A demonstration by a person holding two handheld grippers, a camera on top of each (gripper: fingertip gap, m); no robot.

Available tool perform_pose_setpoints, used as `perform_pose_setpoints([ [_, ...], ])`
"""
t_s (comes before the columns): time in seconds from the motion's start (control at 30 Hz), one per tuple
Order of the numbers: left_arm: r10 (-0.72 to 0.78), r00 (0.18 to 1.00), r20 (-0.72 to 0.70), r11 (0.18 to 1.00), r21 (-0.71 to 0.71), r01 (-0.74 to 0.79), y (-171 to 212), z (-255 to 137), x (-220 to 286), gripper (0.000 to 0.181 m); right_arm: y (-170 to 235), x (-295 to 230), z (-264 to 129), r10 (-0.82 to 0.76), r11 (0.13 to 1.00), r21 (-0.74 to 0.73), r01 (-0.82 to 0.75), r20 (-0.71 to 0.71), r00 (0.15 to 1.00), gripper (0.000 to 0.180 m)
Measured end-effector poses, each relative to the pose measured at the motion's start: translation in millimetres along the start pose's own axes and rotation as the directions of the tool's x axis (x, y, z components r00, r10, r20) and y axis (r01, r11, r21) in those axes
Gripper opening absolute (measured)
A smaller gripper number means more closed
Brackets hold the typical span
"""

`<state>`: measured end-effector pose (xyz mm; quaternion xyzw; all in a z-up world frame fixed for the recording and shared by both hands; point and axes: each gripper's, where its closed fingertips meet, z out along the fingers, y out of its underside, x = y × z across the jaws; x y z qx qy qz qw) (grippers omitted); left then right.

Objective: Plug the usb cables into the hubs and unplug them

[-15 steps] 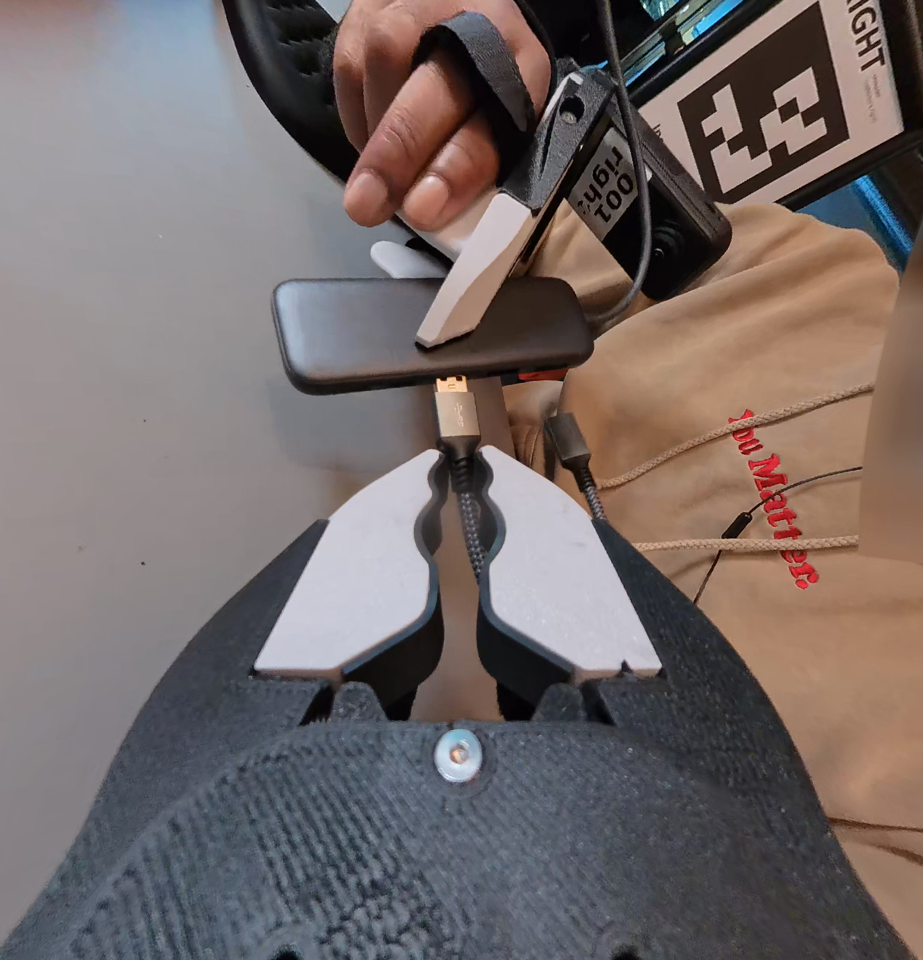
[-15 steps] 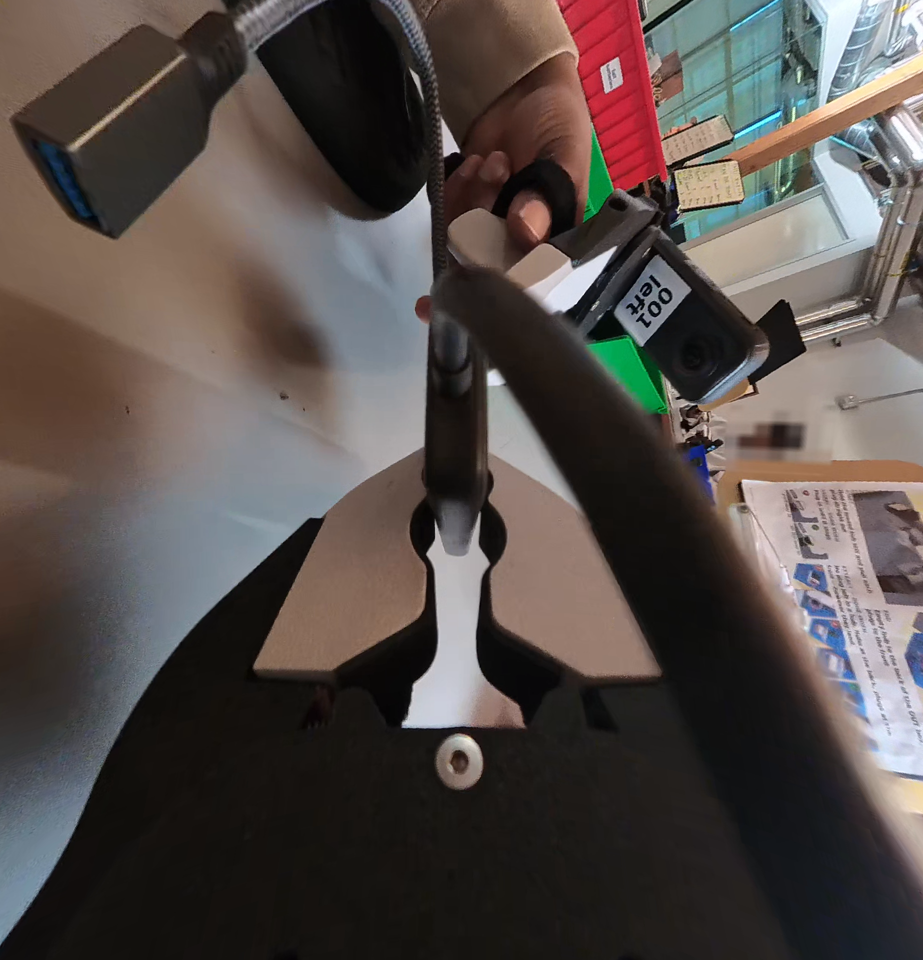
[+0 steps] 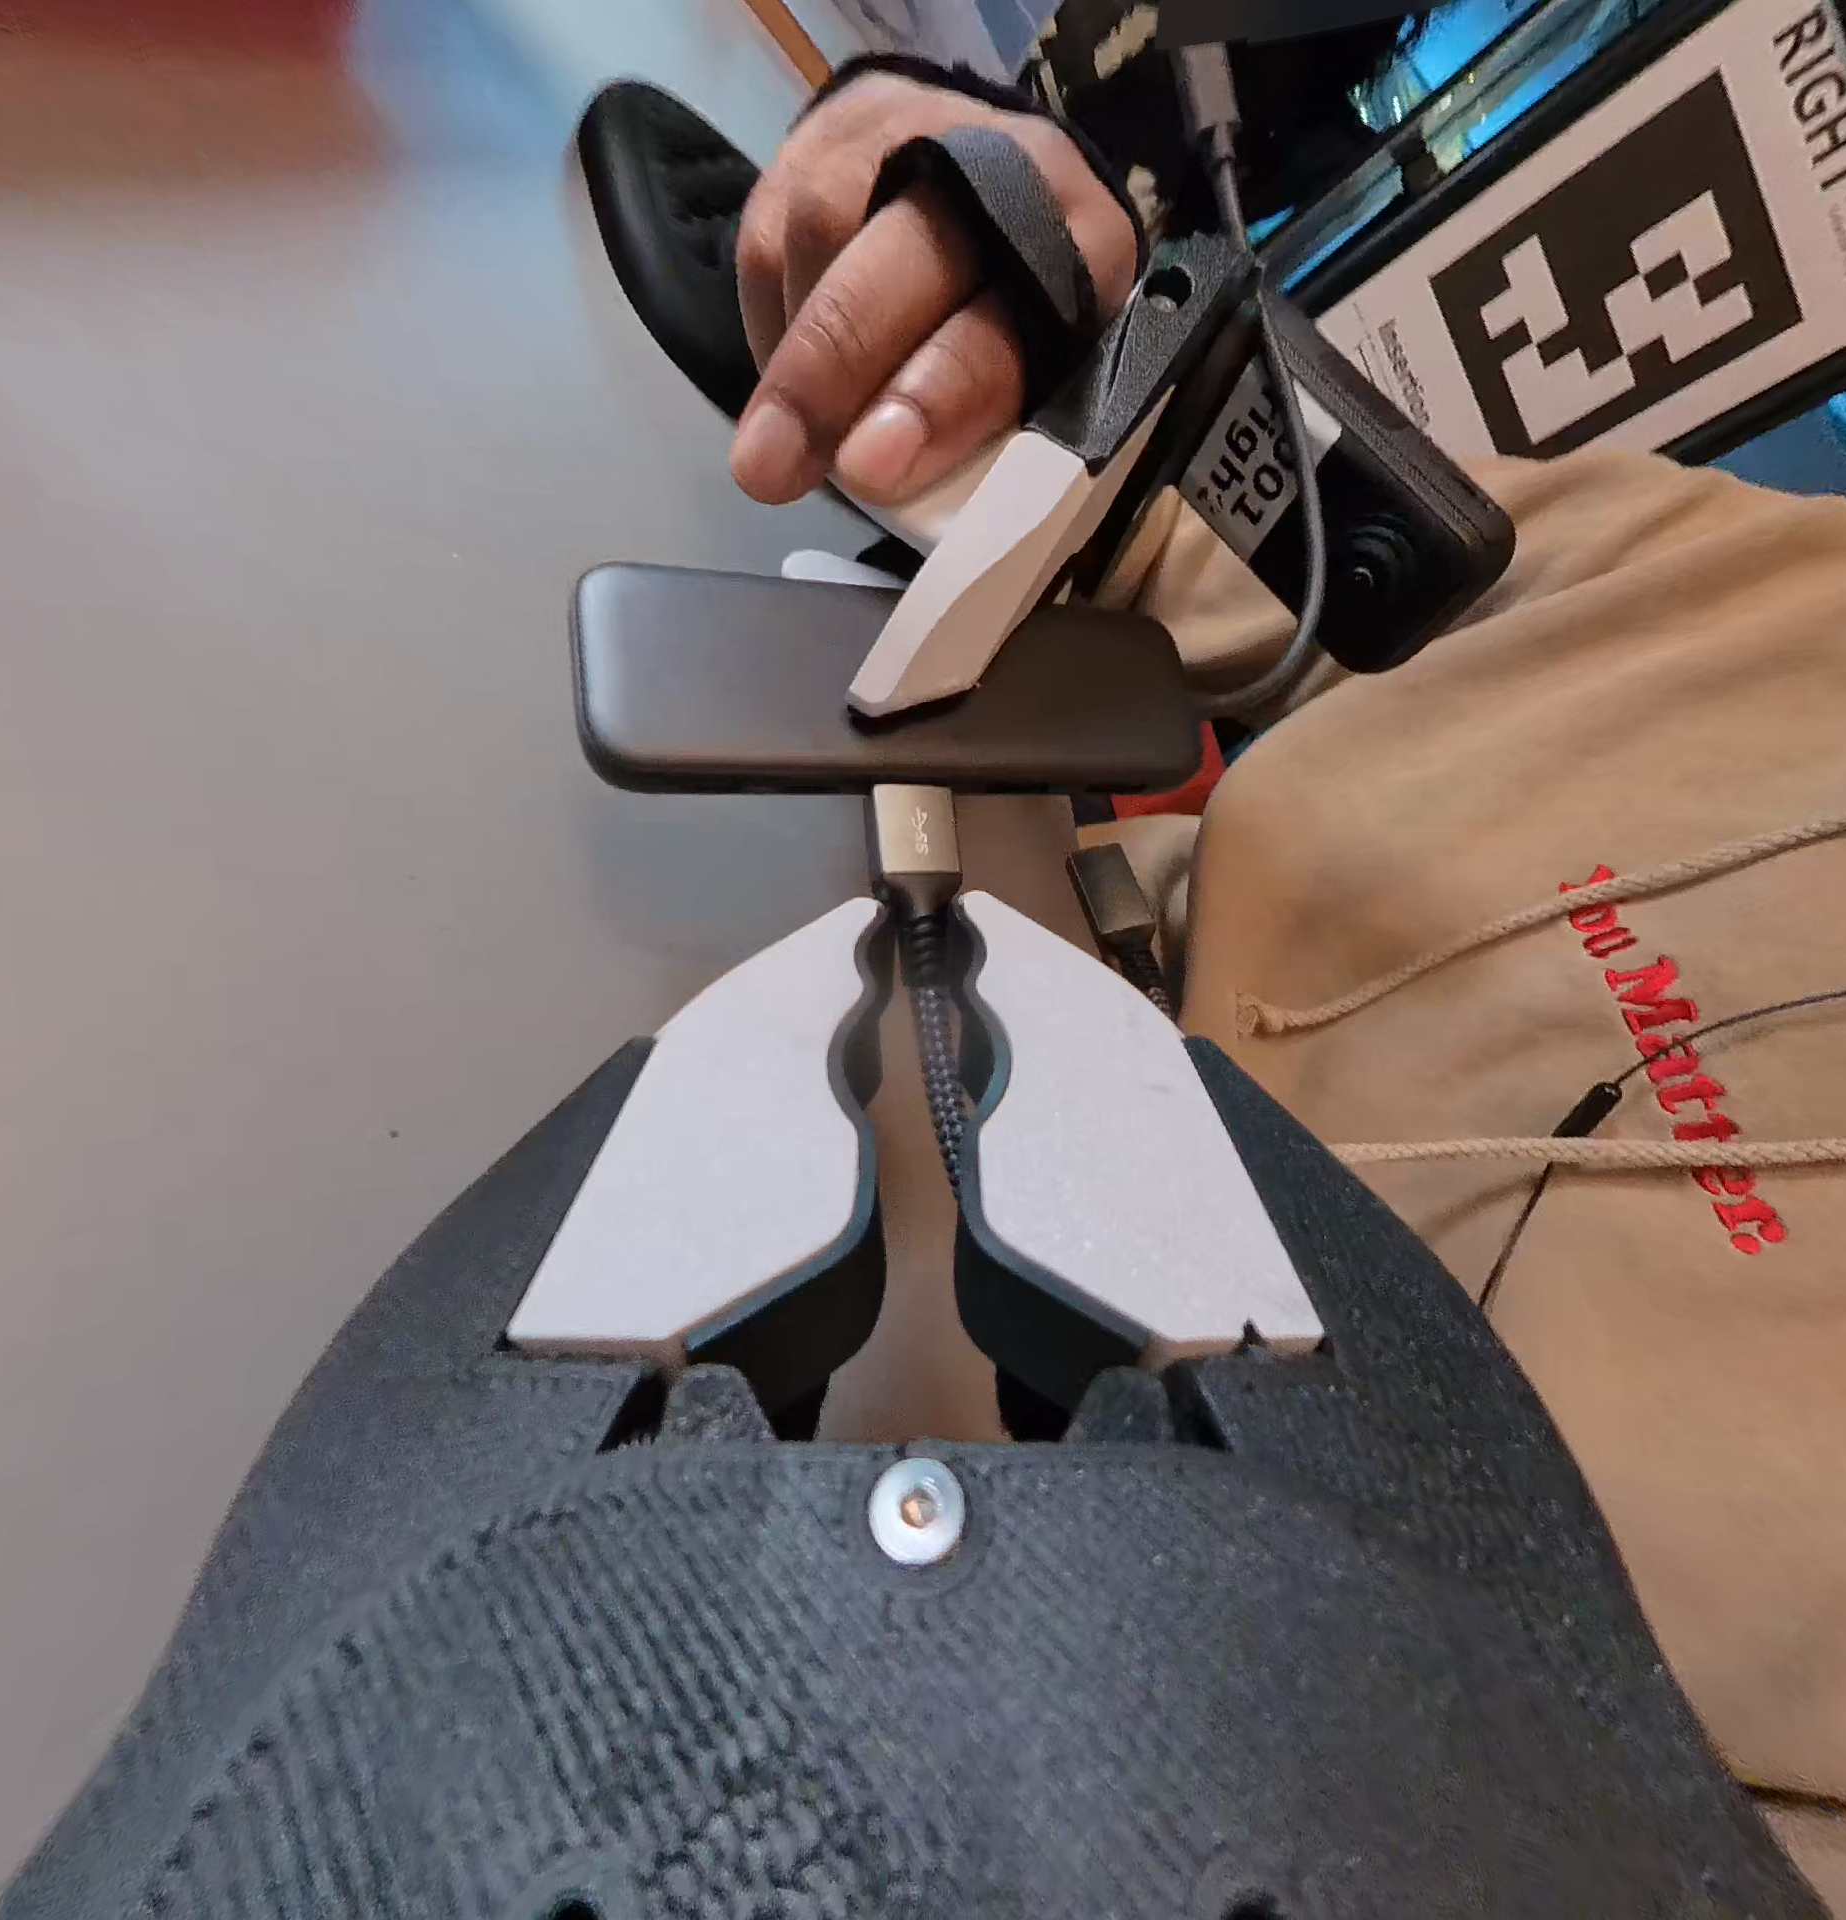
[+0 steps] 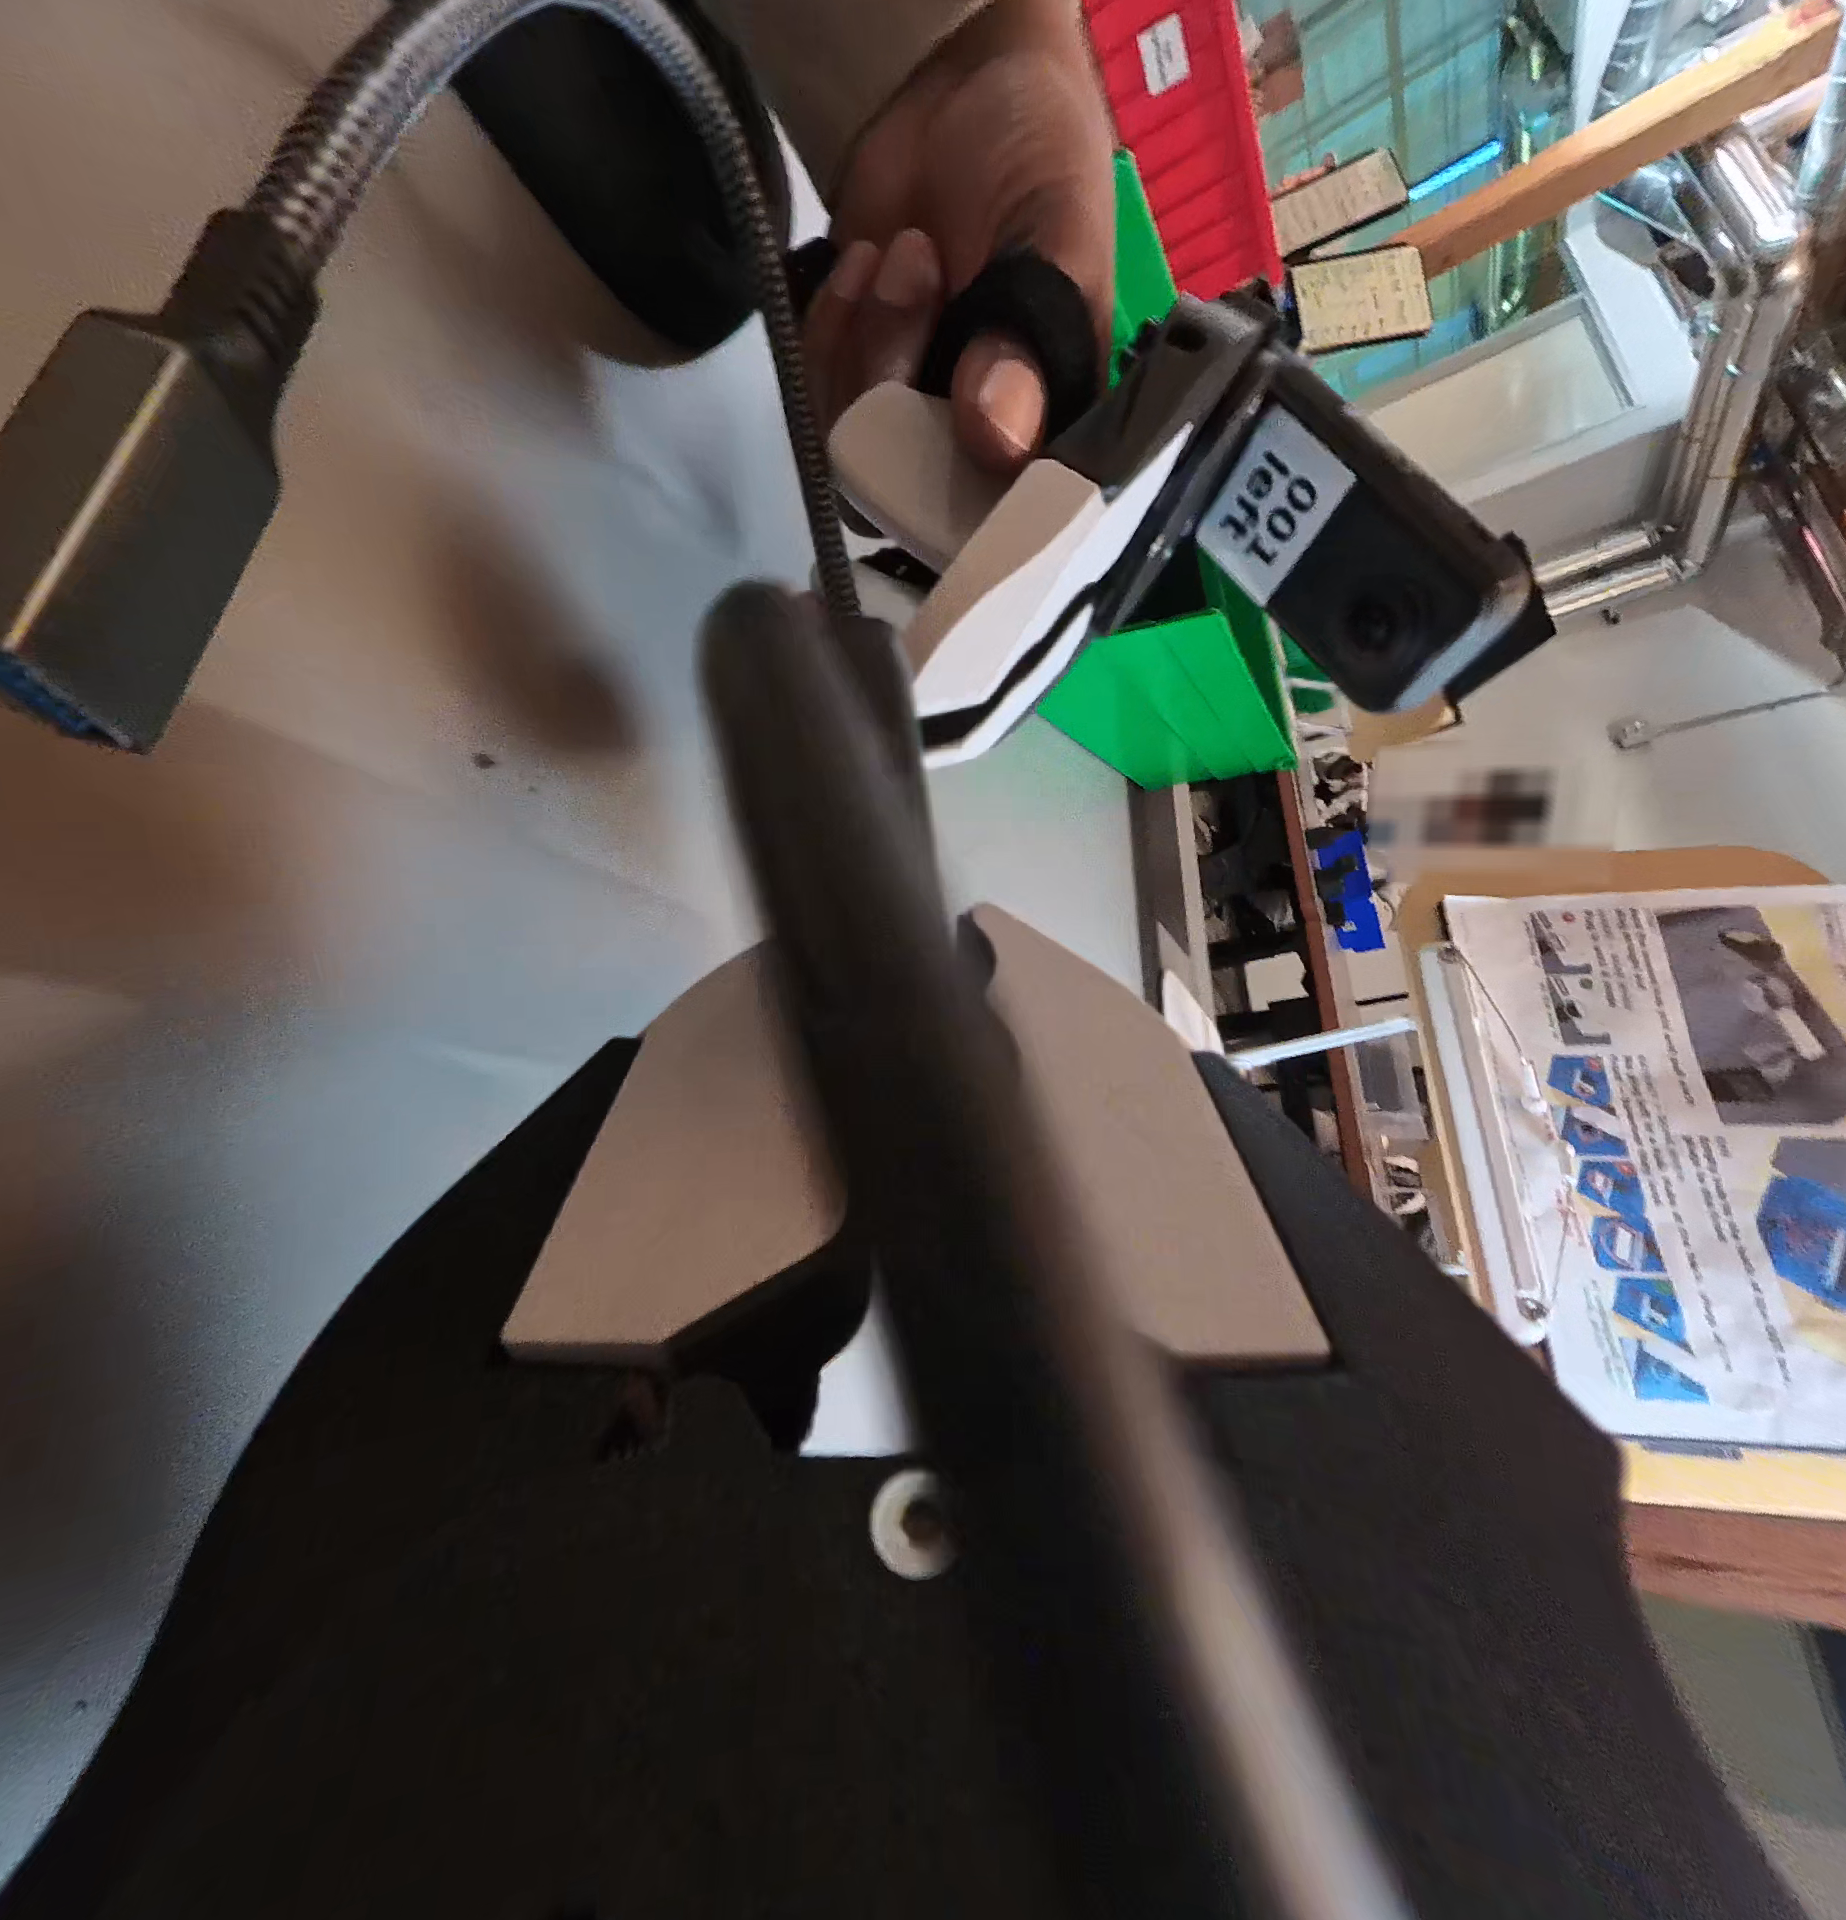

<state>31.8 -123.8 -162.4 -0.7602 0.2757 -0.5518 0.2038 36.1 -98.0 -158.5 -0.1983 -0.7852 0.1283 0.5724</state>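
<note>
The right gripper [image 3: 914, 665] clamps the hub [image 3: 753, 696] to steady it. The left gripper [image 3: 919, 914], fingers pinched on the cable [image 3: 940, 1070], presses its plug [image 3: 914, 836] into the hub's near edge.

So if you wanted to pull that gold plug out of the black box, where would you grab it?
On the gold plug shell itself, tongs coming straight from the cable side, in line with it; the left tongs now pinch its ribbed collar behind.

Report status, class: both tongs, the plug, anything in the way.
Left tongs shut on braided USB cable. Right tongs shut on black hub. Gold plug seated in hub's edge. Nothing blocking; spare connector hangs alongside.
</note>
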Motion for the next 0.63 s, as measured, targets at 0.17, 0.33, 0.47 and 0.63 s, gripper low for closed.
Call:
perform_pose_setpoints([
  [0.17,-0.006,0.998,0.056,0.997,0.082,0.001,-12.8,-14.9,-5.6,0.009,6.9,11.8,-4.1,0.011,1.0,-0.025,-0.013,-0.061,0.998,0.022],
  [0.33,0.08,0.993,0.083,0.99,0.111,-0.089,-20.2,-26.3,3.4,0.011,-1.0,9.1,-6.0,-0.023,1.0,-0.011,0.022,-0.047,0.999,0.014],
  [0.47,0.252,0.891,0.378,0.892,0.267,-0.366,-68.0,-111.2,20.0,0.021,3.1,22.5,-12.2,0.067,0.998,0.021,-0.066,-0.078,0.995,0.013],
  [0.63,0.176,0.522,0.835,0.912,0.061,-0.406,-64.7,-256.3,-34.7,0.031,12.7,41.0,-20.7,0.244,0.968,0.081,-0.237,-0.103,0.964,0.013],
])
